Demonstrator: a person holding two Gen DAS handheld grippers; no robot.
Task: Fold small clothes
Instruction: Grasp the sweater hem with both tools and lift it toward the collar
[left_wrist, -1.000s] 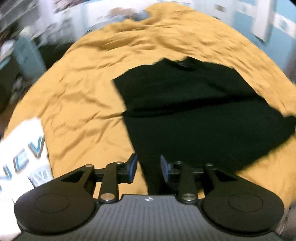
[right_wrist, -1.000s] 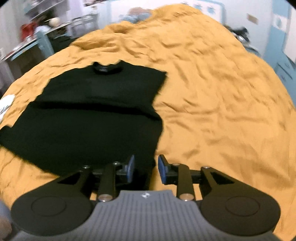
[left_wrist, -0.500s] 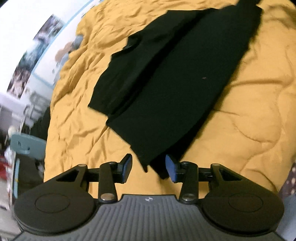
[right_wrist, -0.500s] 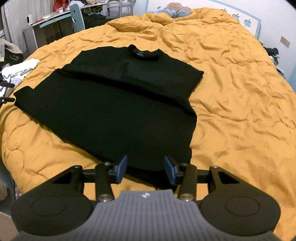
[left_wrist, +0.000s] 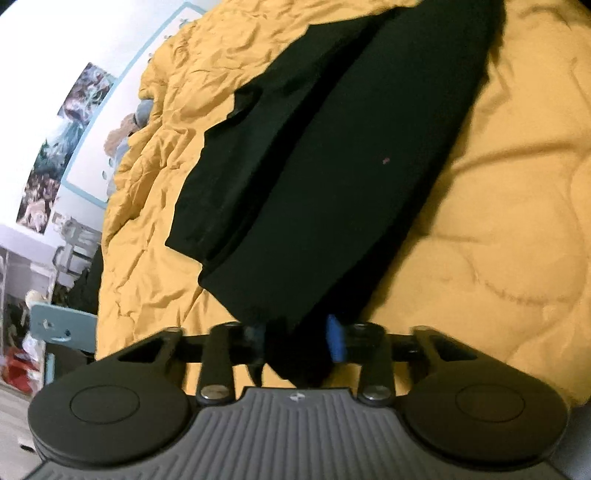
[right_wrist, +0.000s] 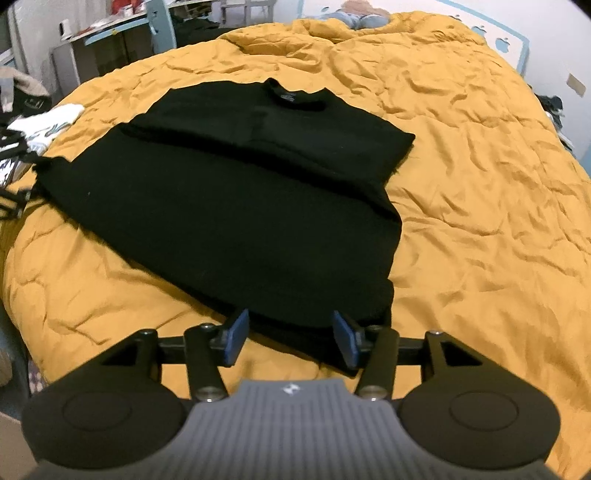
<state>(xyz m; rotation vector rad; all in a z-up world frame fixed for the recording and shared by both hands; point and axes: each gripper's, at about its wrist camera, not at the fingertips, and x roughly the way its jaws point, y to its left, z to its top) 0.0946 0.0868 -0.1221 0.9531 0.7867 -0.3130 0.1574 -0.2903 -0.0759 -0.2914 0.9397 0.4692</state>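
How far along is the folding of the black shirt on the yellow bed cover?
Done: the black shirt lies flat on the yellow bed cover, its sides apparently already folded in. In hand: the left hand-held gripper is closing on the shirt's near corner; the right hand-held gripper is opening around the near hem, not yet gripping. Left: lifting the hem and folding it toward the collar.

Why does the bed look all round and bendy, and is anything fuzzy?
Both views use a fisheye lens, so the orange quilt bulges like a ball. Left wrist view: tilted sideways, soft, and the black shirt is just a dark shape; the left gripper, closing with cloth between its pads, is smeared. Right wrist view: sharper, quilt wrinkles clear, though the opening right gripper is slightly blurred.
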